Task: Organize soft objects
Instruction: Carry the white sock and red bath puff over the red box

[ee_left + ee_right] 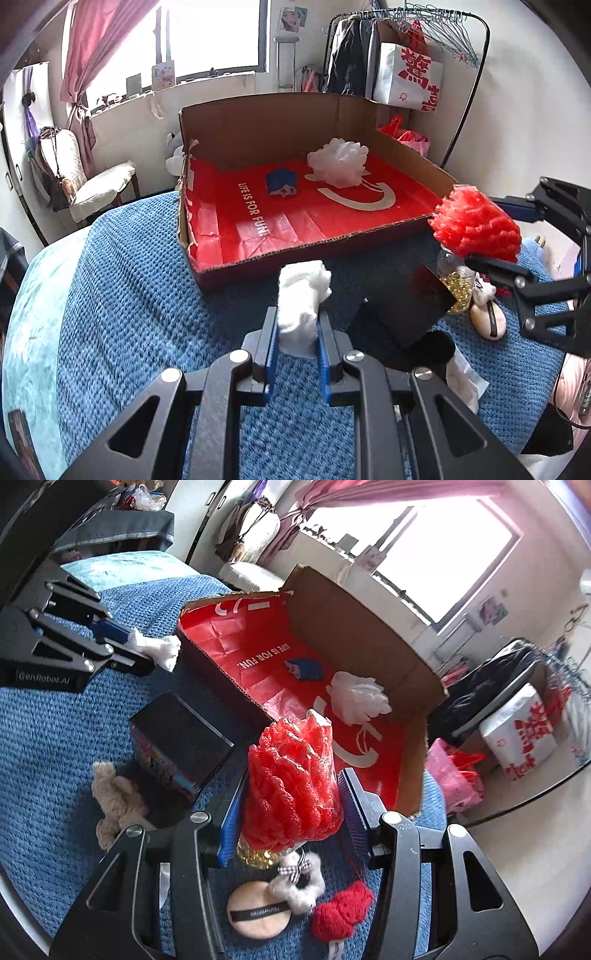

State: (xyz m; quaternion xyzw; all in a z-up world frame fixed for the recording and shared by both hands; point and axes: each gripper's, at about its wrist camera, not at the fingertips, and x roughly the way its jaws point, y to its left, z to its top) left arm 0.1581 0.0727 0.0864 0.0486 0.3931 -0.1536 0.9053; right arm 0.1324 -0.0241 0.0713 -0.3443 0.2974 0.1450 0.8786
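both loaded near cardboard box (354,236) on bed, prob for dropping in: left hand-held gripper (297,325) pinching white cloth (301,295), right hand-held gripper (291,805) squeezing red mesh puff (291,775); white puff (338,162) already inside

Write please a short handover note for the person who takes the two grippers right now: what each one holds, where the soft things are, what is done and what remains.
Left gripper: shut on a white soft cloth, held above the blue blanket, just short of the cardboard box.
Right gripper: shut on a red mesh sponge, held near the box's corner.
Done: white mesh sponge and a small blue item lie in the box.
Left: drop both held items in, then likely the powder puff, white scrunchie, red knitted piece and beige plush toy on the blanket.
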